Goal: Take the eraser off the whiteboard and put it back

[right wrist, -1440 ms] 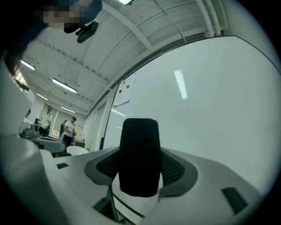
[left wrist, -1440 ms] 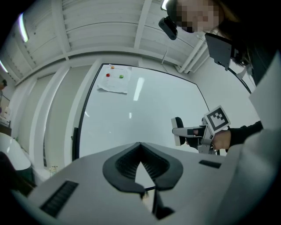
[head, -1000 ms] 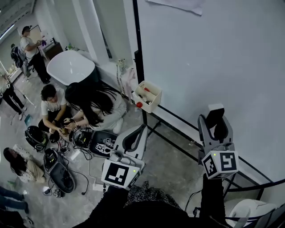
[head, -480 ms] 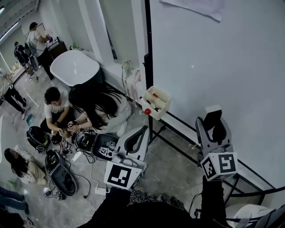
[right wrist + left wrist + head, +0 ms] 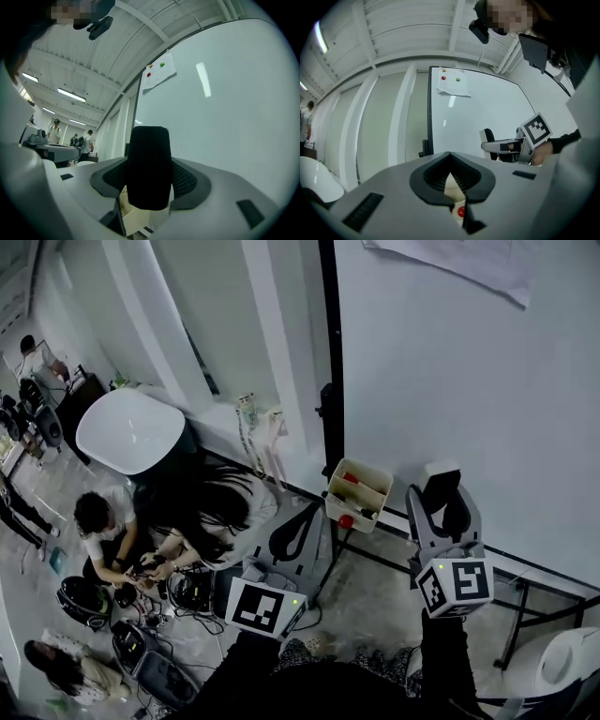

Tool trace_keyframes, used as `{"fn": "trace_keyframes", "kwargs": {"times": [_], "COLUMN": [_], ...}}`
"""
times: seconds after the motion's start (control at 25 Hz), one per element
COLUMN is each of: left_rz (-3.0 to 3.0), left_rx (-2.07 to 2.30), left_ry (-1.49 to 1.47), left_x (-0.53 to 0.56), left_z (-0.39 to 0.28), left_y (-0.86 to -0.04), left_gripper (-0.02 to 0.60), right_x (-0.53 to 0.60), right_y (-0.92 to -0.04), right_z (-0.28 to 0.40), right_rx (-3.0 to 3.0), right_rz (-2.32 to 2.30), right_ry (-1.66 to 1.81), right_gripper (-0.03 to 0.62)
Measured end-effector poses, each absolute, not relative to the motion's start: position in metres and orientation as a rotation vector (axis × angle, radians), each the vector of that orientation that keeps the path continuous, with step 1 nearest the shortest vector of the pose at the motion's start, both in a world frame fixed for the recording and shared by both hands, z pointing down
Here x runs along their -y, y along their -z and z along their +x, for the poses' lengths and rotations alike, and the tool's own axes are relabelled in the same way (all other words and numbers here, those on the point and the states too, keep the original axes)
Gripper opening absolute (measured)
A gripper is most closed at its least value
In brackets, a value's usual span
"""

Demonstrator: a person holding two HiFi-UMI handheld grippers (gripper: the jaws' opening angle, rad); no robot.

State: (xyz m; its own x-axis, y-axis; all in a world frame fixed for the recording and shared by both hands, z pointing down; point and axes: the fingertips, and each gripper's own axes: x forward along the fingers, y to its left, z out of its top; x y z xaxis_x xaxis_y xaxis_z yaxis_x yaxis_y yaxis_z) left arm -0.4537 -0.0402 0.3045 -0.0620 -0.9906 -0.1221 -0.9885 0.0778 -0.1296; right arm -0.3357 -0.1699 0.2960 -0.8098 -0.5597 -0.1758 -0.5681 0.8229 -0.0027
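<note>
Right half of the head view: whiteboard (image 5: pixel 450 390), pale and almost bare, with a paper sheet (image 5: pixel 469 263) at its top and a black frame post (image 5: pixel 327 343) along its left edge. At the board's lower left corner, a cream tray (image 5: pixel 361 486) with a red round thing (image 5: pixel 346 520) at its lower corner. Left of the post: white pillars, a white tub (image 5: pixel 131 432), and people (image 5: pixel 197 512) seated on the grey floor (image 5: pixel 366 601) among cables and gear.

Right claw (image 5: pixel 442 507) clamped on the eraser (image 5: pixel 440 476), black felt and white back, in front of the board's lower part, just right of the tray. Left claw (image 5: pixel 306 512) with tips together, nothing between them, just left of the tray.

Compared with a second earlier: tray now between the two claws instead of up and left of them; board larger in view; seated people nearer the lower left; eraser in the same grip.
</note>
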Motion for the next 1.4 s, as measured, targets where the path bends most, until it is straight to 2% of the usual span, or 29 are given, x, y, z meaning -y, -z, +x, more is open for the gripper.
{"fn": "trace_keyframes", "kwargs": {"times": [0.36,0.64,0.92,1.4], "left_rz": [-2.206,-2.344,-2.486,-2.524], "left_rx": [-2.018,-1.944,-1.913,-1.883], "left_ry": [0.016,-0.024,0.015,-0.026], "left_x": [0.061,0.079,0.084,0.085], "left_z": [-0.511,-0.527,-0.523,-0.521], "left_y": [-0.305,-0.319,-0.359,-0.363], "left_gripper": [0.005,0.005,0.006,0.005], "right_x": [0.174,0.189,0.202,0.213], "right_y": [-0.301,-0.317,-0.349,-0.357], "right_z": [-0.399,-0.423,-0.430,-0.437], "right_rx": [-2.754,-2.721,-2.668,-2.691], "right_rz": [-1.100,-1.273,-1.437,-1.511], "right_ry": [-0.069,-0.110,-0.086,-0.059], "right_gripper": [0.268,0.268,0.268,0.268]}}
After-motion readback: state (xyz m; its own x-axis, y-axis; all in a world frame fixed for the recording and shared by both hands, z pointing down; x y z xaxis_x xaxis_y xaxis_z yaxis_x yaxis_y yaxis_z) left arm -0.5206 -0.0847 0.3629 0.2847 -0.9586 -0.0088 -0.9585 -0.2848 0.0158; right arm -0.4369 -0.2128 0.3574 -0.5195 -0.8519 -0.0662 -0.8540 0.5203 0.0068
